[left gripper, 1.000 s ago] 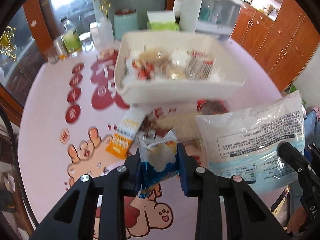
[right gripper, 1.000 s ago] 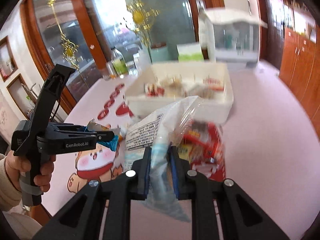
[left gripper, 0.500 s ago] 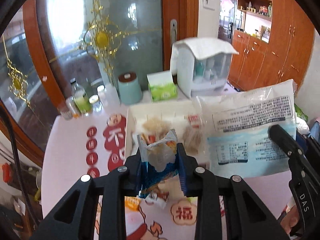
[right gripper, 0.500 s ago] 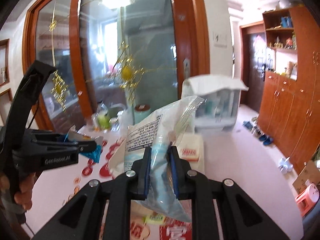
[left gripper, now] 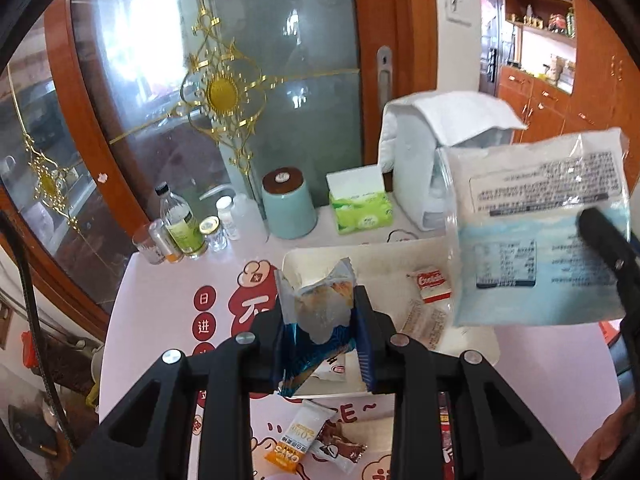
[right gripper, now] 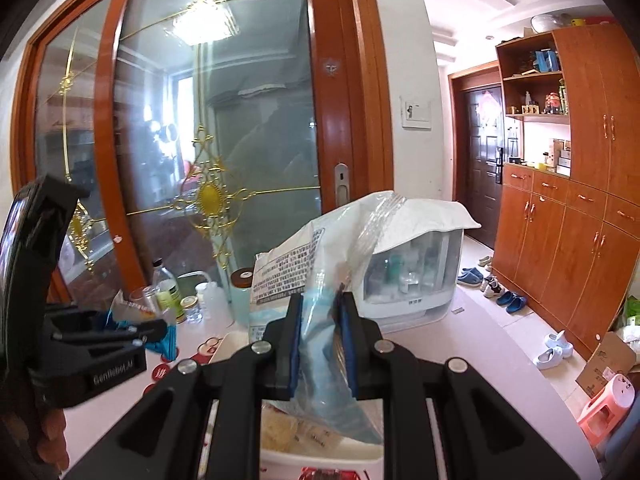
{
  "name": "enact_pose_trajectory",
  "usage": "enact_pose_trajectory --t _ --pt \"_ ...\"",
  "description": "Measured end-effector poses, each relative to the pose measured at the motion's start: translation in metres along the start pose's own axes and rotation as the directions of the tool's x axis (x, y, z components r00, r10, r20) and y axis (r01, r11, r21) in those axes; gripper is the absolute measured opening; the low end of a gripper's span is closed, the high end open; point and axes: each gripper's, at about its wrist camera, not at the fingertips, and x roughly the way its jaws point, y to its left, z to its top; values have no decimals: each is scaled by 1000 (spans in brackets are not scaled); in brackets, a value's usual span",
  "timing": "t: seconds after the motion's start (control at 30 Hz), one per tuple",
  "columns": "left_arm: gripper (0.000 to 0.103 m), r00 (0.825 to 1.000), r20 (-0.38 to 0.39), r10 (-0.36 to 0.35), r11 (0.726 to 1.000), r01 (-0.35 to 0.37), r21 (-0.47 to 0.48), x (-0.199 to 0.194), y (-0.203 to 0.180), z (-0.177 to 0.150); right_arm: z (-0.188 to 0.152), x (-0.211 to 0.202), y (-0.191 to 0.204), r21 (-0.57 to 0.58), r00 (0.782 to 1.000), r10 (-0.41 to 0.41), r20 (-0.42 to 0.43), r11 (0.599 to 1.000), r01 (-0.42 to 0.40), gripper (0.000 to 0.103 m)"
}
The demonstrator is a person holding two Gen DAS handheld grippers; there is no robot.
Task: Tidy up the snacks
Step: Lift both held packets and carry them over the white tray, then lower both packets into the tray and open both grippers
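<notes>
My left gripper (left gripper: pixel 322 320) is shut on a small blue-and-clear pastry packet (left gripper: pixel 318 312), held over the white snack tray (left gripper: pixel 472 354). The tray holds a few small wrapped snacks, one red and white (left gripper: pixel 430 284). My right gripper (right gripper: pixel 323 336) is shut on a large white-and-blue bag (right gripper: pixel 320 264); the bag also shows in the left wrist view (left gripper: pixel 540 232), held in the air over the tray's right side. The left gripper (right gripper: pixel 152 330) shows at the left of the right wrist view.
An orange oat bar (left gripper: pixel 300 436) and a brown candy (left gripper: pixel 340 446) lie on the pink table before the tray. Behind it stand a teal canister (left gripper: pixel 288 204), a green tissue box (left gripper: pixel 360 202), a white appliance (left gripper: pixel 424 168), bottles and jars (left gripper: pixel 184 228).
Both grippers rose and moved forward with their packets. They now hang over the tray instead of low over the table in front of it.
</notes>
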Motion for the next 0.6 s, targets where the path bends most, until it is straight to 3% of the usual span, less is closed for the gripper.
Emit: enact_pose_trajectory --t 0.23,0.6 --pt "27 997 -70 24 1000 -23 6 47 -1 -3 -10 36 9 -3 999 -2 -50 1000 2 18" --pt "27 993 -112 41 999 -39 22 86 -7 -9 -37 89 20 -30 982 -13 -190 1000 7 19"
